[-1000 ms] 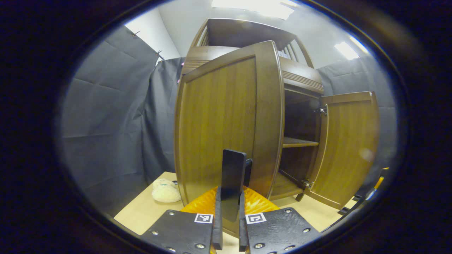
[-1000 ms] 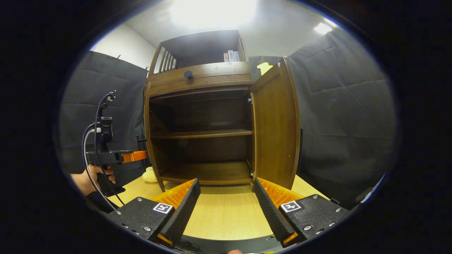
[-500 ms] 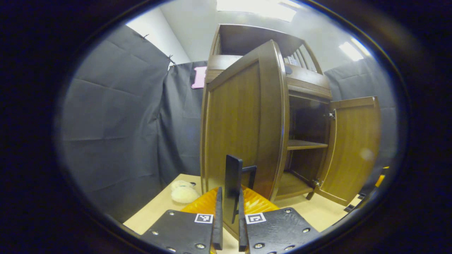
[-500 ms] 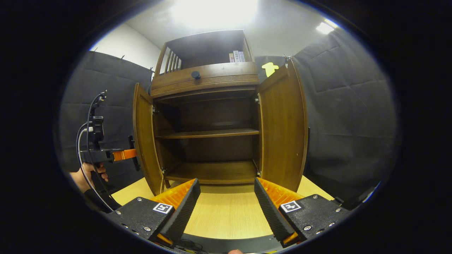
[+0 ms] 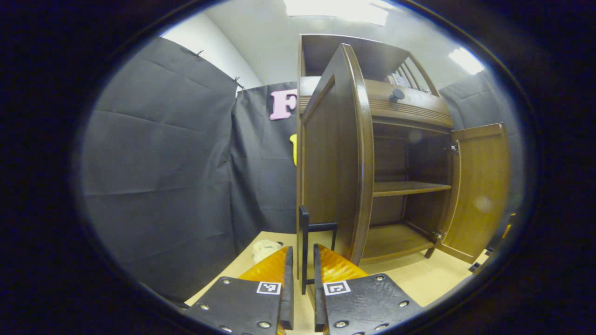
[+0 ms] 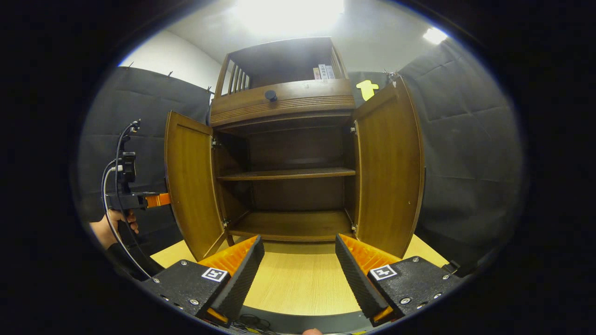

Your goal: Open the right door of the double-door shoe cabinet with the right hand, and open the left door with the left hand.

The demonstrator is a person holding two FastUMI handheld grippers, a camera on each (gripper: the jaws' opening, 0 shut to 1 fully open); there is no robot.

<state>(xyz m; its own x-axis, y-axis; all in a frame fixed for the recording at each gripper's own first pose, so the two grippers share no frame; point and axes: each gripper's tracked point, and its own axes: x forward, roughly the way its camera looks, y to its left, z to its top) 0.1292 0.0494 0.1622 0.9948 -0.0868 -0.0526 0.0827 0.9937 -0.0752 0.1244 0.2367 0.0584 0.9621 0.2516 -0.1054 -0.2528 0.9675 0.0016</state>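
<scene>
The brown wooden shoe cabinet [image 6: 284, 100] stands with both doors open, its inner shelf [image 6: 286, 174] bare. The left door [image 5: 335, 153] shows nearly edge-on in the left gripper view. Its black bar handle [image 5: 305, 242] runs between the fingers of my left gripper [image 5: 302, 279], which is shut on it. In the right gripper view that left door [image 6: 191, 186] is swung out, with the left gripper [image 6: 156, 200] and a hand [image 6: 109, 228] behind it. The right door [image 6: 389, 172] hangs wide open. My right gripper [image 6: 298, 274] is open, low before the cabinet, holding nothing.
The cabinet stands on a light wooden surface [image 6: 298, 284]. A pale fluffy slipper [image 5: 265, 249] lies by the cabinet's left side. A drawer with a dark knob [image 6: 270, 95] sits above the doors, with books [image 6: 323, 72] on the top shelf. Black cloth walls close in both sides.
The left door has swung much wider open, drawn by my left gripper on its handle. The right gripper has stayed open, shifting only slightly.
</scene>
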